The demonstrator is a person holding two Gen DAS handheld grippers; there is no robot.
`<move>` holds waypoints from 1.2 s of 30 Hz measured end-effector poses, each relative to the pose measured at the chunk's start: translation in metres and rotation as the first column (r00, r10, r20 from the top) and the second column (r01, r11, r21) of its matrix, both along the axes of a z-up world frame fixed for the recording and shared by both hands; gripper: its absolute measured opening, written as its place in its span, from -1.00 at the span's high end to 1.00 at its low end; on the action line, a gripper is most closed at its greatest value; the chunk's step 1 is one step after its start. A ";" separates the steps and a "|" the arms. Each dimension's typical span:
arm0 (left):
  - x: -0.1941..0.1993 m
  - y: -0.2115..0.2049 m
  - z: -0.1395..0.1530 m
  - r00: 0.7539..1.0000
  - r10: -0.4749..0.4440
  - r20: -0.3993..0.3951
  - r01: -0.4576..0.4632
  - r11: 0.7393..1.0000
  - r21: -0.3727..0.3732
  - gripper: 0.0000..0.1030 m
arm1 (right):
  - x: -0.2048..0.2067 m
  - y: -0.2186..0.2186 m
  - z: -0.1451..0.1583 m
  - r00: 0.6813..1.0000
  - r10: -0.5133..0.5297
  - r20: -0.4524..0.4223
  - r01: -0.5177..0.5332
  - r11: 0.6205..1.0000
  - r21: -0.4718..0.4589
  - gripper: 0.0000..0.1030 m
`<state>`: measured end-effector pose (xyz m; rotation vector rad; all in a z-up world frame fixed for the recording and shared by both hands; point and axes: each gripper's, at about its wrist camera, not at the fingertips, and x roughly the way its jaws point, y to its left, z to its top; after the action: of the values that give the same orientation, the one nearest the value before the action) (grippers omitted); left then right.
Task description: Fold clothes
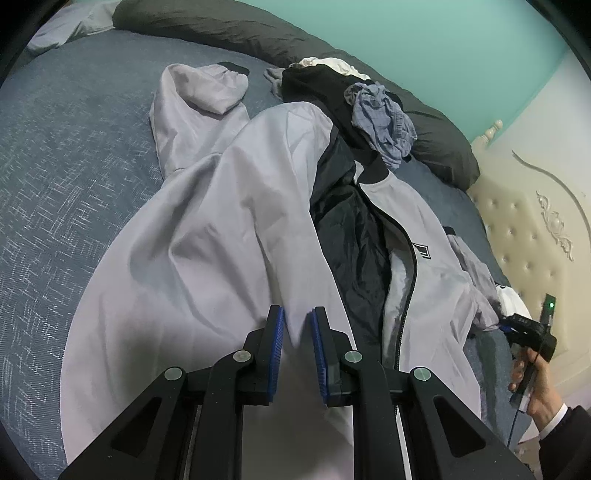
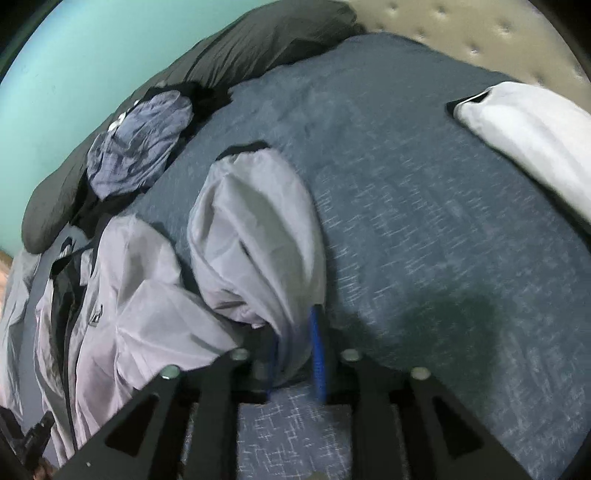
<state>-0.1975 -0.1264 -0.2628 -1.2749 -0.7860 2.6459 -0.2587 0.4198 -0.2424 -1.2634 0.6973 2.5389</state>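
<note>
**A:** Item one?

**B:** Light grey zip jacket (image 1: 207, 229), dark lining, black collar. It lies spread on the bed (image 1: 62, 177), front open, zipper (image 1: 410, 258) running along its right half. One sleeve (image 1: 195, 103) reaches toward the far side, cuff folded over.

**A:** Left gripper?

**B:** Left gripper (image 1: 297, 325), blue pads. Jaws clenched on a ridge of the jacket's grey cloth near the hem, a fold pinched between them.

**A:** Right gripper?

**B:** Right gripper (image 2: 295, 350), picture blurred. Jaws grasping the jacket's other sleeve (image 2: 255, 236), which is bunched and lifted off the blue-grey bedcover. In the left wrist view a hand (image 1: 535, 384) holds this gripper at the bed's edge.

**A:** Other stock?

**B:** Crumpled blue checked garment (image 1: 384, 118) atop a black garment (image 1: 317, 88), near the jacket collar. Dark grey duvet (image 1: 229, 29) rolled along the teal wall (image 1: 443, 48). White pillow (image 2: 532, 140) near the cream tufted headboard (image 1: 524, 229).
</note>
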 end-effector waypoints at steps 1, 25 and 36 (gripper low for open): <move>0.000 0.000 0.000 1.000 0.000 -0.001 0.000 1.000 0.000 0.66 | 0.003 0.001 0.002 1.000 -0.006 -0.006 0.006 1.000 0.003 0.53; -0.002 0.000 0.000 1.000 -0.007 0.007 0.007 1.000 0.013 0.49 | -0.058 -0.071 0.039 0.967 0.244 -0.075 -0.246 0.969 -0.017 0.12; -0.009 0.003 -0.004 1.000 -0.027 0.014 0.027 1.000 0.002 0.49 | -0.127 -0.111 0.005 0.951 0.309 0.018 -0.308 0.950 -0.043 0.12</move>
<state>-0.2067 -0.1236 -0.2669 -1.2958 -0.7673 2.6178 -0.3856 0.3092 -0.2373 -1.5206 0.5877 2.7591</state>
